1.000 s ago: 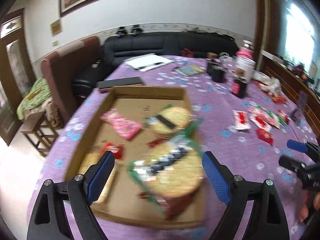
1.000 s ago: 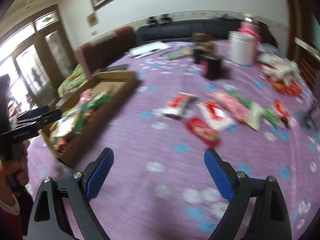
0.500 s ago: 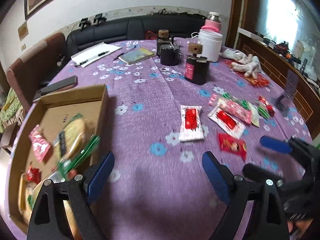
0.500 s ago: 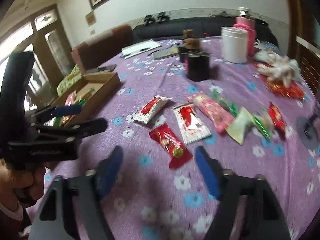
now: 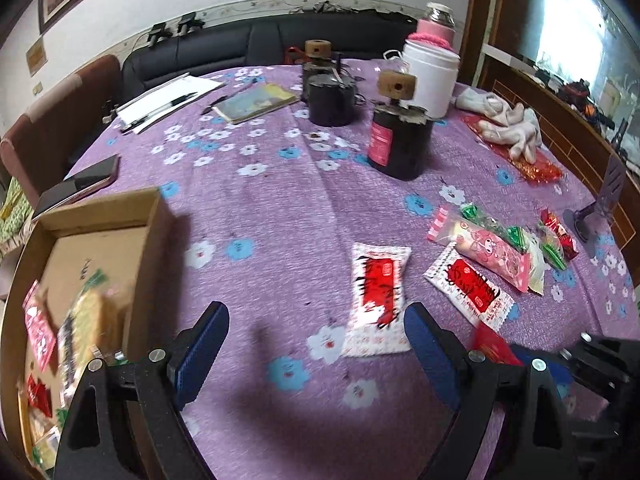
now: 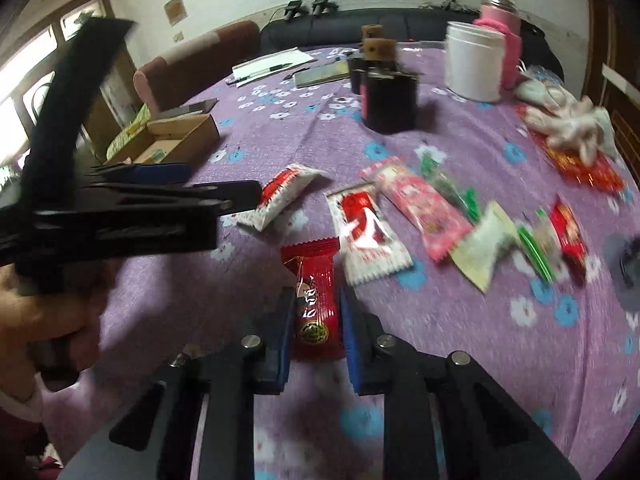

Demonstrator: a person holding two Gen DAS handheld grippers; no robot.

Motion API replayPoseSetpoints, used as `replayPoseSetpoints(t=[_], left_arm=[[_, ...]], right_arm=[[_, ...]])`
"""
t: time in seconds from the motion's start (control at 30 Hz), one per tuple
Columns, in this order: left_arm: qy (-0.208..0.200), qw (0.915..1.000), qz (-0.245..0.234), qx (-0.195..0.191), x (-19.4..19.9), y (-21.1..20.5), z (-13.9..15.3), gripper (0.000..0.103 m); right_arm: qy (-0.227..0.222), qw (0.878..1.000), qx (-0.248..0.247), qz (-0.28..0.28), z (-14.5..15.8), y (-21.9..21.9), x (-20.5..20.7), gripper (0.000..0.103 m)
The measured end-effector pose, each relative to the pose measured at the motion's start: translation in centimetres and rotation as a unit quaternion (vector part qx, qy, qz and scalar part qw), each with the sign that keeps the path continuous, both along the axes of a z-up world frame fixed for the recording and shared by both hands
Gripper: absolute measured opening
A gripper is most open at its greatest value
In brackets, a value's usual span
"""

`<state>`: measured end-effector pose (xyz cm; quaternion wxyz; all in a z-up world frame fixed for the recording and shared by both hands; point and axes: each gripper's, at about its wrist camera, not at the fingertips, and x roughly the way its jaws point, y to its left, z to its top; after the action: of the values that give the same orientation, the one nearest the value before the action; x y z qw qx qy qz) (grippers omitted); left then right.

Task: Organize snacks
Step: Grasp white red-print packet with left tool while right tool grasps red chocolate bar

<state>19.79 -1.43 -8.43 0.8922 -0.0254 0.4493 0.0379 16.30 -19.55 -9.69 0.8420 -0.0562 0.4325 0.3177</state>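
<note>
My right gripper (image 6: 316, 300) is shut on a dark red snack packet (image 6: 314, 296) that lies on the purple tablecloth; the blue pads press its two long sides. My left gripper (image 5: 316, 328) is open and empty above the cloth, with a white-and-red packet (image 5: 378, 300) just ahead between its fingers. It also shows in the right wrist view (image 6: 180, 184). A second white-and-red packet (image 5: 468, 284), a pink packet (image 5: 488, 252) and green and red sweets (image 5: 554, 240) lie to the right. The cardboard box (image 5: 100, 216) with several snacks sits at the left.
Two dark jars with cork stoppers (image 5: 400, 140), a white tub (image 5: 432, 76), a pink flask (image 5: 438, 28), white gloves (image 5: 508, 128), a phone (image 5: 76, 188), papers and a notebook (image 5: 256, 102) stand further back. A purple phone stand (image 5: 600, 208) is at the right edge.
My left gripper swung right from over the box to the loose packets. My right gripper moved down onto the dark red packet and closed on it.
</note>
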Motion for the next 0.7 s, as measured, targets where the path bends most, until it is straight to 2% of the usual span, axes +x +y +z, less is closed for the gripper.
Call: replayPoseSetpoints(t=[0.27,0.3,0.33,0.37,0.4,0.43,0.5,0.7], left_arm=[[0.01,0.9991,-0.006,0.04,2.1,-2.2,-2.0,0.092],[0.001,0.9994,-0.004,0.033,2.1,-2.1,-2.0,0.085],[-0.002,0.9997,-0.006,0.022,2.1,-2.0,-1.9,0.066],[-0.005,0.9999,-0.006,0.007,2.0,-1.8,-1.7,0.055],[-0.006,0.9999,-0.004,0.011,2.0,-1.8,-1.5,0.031],[-0.006,0.9999,-0.006,0.011,1.9,-1.8,-1.2,0.027],[-0.015,0.9997,-0.016,-0.007,1.4,-1.5,-0.7,0.026],[-0.054,0.9984,-0.017,0.004,-2.0,-1.1,2.2,0.025]], right_arm=[[0.003,0.997,0.055,-0.045,1.6,-4.8,-1.8,0.021],[0.003,0.997,0.062,-0.049,1.8,-5.2,-2.0,0.021],[0.0,0.996,0.066,-0.055,2.0,-5.5,-2.3,0.021],[0.0,0.996,0.07,-0.059,2.1,-5.7,-2.4,0.021],[0.0,0.995,0.075,-0.062,2.2,-5.9,-2.5,0.021],[0.0,0.995,0.078,-0.064,2.3,-6.0,-2.6,0.021],[-0.004,0.994,0.081,-0.068,2.5,-6.2,-2.9,0.021],[-0.014,0.994,0.088,-0.065,3.3,-5.4,-3.5,0.021]])
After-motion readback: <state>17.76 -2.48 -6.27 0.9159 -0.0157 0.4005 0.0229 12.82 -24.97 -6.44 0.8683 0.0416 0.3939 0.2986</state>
